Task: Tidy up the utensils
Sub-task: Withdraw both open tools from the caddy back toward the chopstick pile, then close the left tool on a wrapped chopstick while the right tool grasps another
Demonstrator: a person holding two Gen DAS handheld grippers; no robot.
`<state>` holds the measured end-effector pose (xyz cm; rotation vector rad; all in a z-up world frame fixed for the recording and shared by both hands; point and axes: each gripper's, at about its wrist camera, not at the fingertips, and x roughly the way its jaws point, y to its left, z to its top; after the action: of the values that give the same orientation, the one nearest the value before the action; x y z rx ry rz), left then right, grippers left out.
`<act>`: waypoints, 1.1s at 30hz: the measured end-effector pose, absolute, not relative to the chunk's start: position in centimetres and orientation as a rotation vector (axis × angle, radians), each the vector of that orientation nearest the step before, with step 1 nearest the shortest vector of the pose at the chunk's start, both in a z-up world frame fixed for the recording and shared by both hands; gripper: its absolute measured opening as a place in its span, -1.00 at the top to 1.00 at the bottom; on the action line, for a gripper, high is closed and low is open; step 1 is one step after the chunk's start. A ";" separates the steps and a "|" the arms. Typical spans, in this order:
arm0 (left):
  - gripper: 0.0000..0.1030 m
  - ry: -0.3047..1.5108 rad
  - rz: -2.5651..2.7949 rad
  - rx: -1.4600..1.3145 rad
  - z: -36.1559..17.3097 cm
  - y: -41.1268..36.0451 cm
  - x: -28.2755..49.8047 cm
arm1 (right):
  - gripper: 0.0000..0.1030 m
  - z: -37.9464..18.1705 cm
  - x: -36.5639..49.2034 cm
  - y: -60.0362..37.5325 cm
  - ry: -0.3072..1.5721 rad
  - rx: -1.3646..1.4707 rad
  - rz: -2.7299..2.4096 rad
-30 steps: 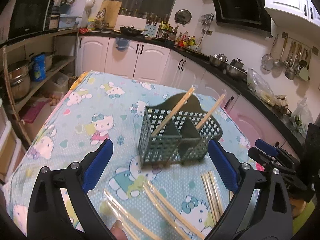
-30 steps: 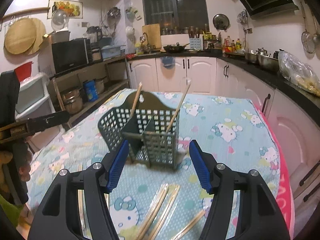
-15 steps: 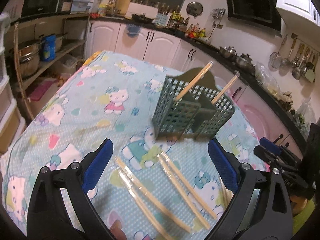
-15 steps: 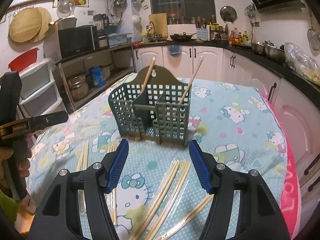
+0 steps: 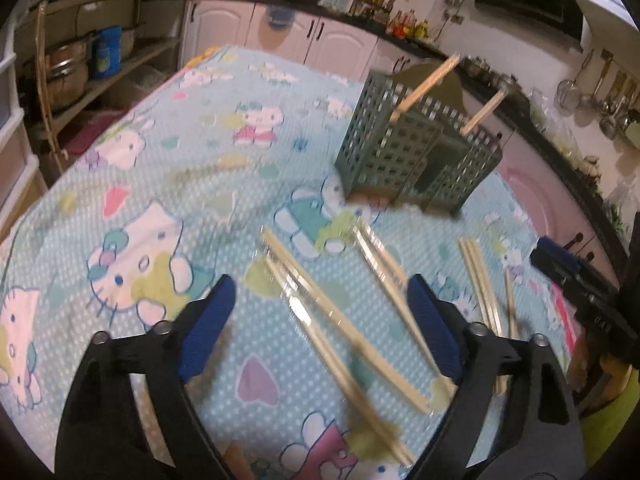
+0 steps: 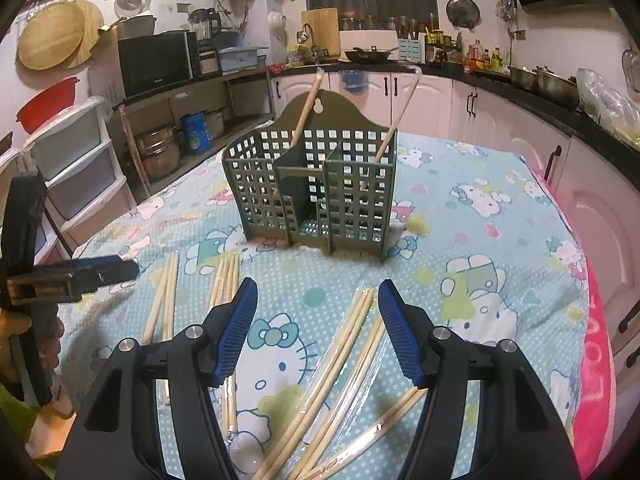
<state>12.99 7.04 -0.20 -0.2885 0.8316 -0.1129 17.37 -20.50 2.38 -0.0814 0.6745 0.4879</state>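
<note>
A dark green slotted utensil caddy (image 5: 416,152) (image 6: 316,188) stands on the table with two wooden chopstick pairs upright in it. Several plastic-wrapped chopstick pairs (image 5: 340,312) (image 6: 340,364) lie flat on the cloth in front of it. My left gripper (image 5: 320,320) is open and empty, low over one wrapped pair. My right gripper (image 6: 318,332) is open and empty, above another wrapped pair (image 6: 228,280) and short of the caddy. The right gripper also shows at the right edge of the left wrist view (image 5: 576,280).
The table (image 6: 500,208) wears a light blue Hello Kitty cloth with a pink edge at the right. Kitchen counters, cabinets and shelves with pots surround it. The left gripper shows at the left edge of the right wrist view (image 6: 72,276).
Both grippers have pulled back and tilted down toward the loose chopsticks. The caddy now sits farther away in both views. Both stay open and empty.
</note>
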 end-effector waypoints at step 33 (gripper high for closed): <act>0.64 0.989 -0.027 -0.177 -4.0 8.0 17.1 | 0.33 -3.1 25.3 -19.5 0.939 -0.095 0.412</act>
<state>17.08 8.01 -4.01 -0.1768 0.9891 -0.0268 25.30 -19.51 -3.07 -0.0946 0.9387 0.4120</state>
